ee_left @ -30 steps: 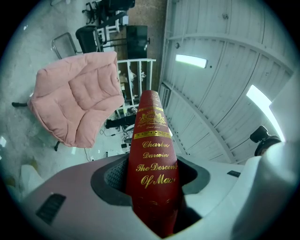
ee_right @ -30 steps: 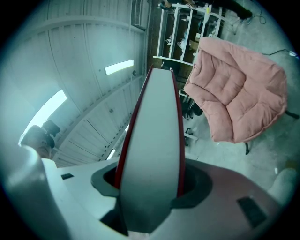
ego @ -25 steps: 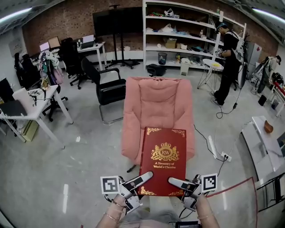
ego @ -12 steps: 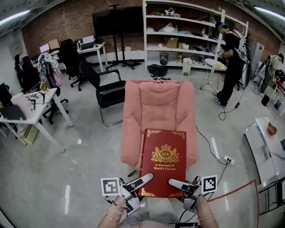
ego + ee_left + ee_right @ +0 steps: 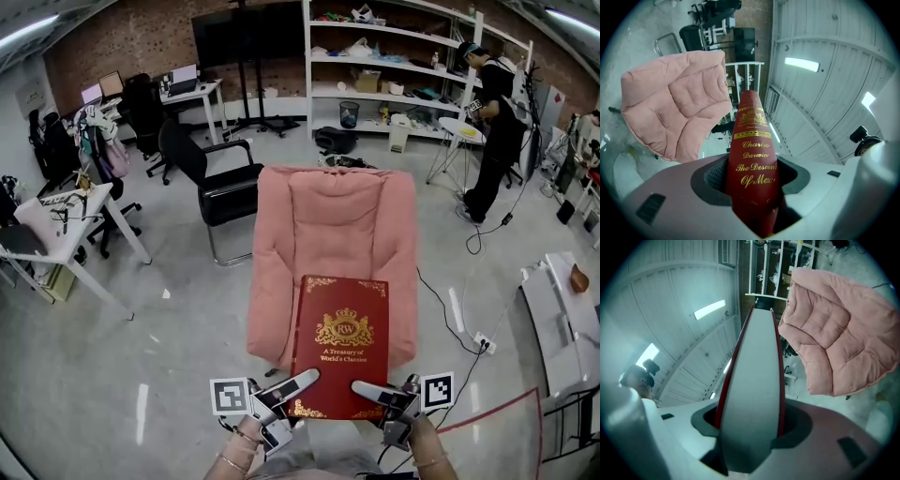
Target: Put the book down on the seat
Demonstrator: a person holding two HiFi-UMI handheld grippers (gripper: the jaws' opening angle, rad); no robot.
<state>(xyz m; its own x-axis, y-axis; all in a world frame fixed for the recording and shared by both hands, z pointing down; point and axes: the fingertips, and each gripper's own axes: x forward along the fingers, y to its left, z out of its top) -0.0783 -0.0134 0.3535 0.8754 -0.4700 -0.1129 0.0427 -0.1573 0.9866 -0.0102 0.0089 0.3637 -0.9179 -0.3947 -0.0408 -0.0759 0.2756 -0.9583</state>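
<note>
Book (image 5: pixel 340 345) is carried flat. You grip its near edge at both corners: left gripper (image 5: pixel 298 382) clamped on the spine side, right gripper (image 5: pixel 370 390) on the page side, which keeps it level. It hangs over the near edge of the pink armchair (image 5: pixel 333 220) seat and, by my reading, is not yet set down.

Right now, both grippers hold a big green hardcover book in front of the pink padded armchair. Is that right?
Not quite. The head view shows the big hardcover book is red with gold lettering, not green. The rest stands: the left gripper and the right gripper both hold it by its near edge, in front of the pink padded armchair.
</note>
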